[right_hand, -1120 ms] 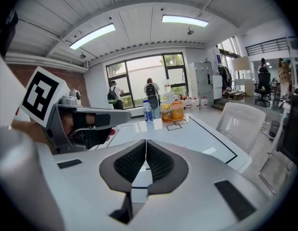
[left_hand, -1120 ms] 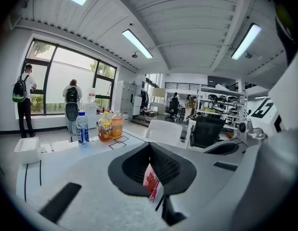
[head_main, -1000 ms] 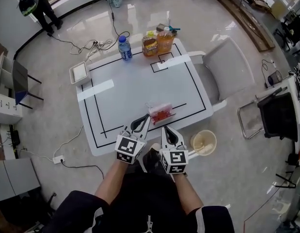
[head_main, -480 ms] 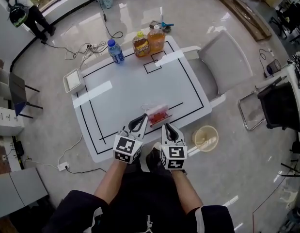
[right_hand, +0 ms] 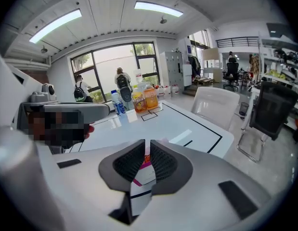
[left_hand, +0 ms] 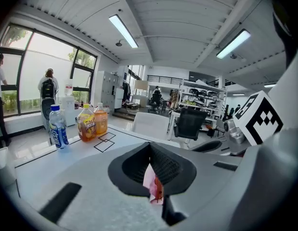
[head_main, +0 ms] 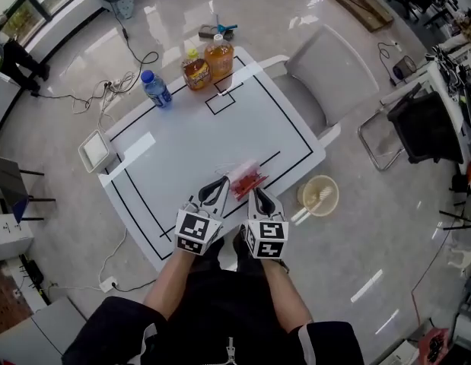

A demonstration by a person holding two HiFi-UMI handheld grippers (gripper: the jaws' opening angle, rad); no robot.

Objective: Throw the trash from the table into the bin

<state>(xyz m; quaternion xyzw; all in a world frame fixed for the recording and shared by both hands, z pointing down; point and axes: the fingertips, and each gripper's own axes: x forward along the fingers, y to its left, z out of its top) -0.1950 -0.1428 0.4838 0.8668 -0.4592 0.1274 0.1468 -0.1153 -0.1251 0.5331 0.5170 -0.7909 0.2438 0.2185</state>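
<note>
Bright, even indoor light comes from ceiling strip lamps (left_hand: 123,30) and tall windows (right_hand: 108,61). The polished floor (head_main: 368,284) carries glare streaks. Every view bends strongly outward; gripper-view corners fall black.

A glossy pale grey floor (head_main: 357,280) fills the head view. A white rectangular table with black lines (head_main: 189,143) sits centre, a light grey chair (head_main: 330,71) upper right, a black office chair (head_main: 427,124) far right. In the left gripper view, tall dark-framed windows (left_hand: 31,57) stand at left under long ceiling strip lights (left_hand: 123,31).

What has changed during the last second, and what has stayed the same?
Nothing clearly moved. The left gripper and right gripper stay shut on the red packet near the table's front edge. The bottles and bin keep their places; only the head view has turned.
</note>
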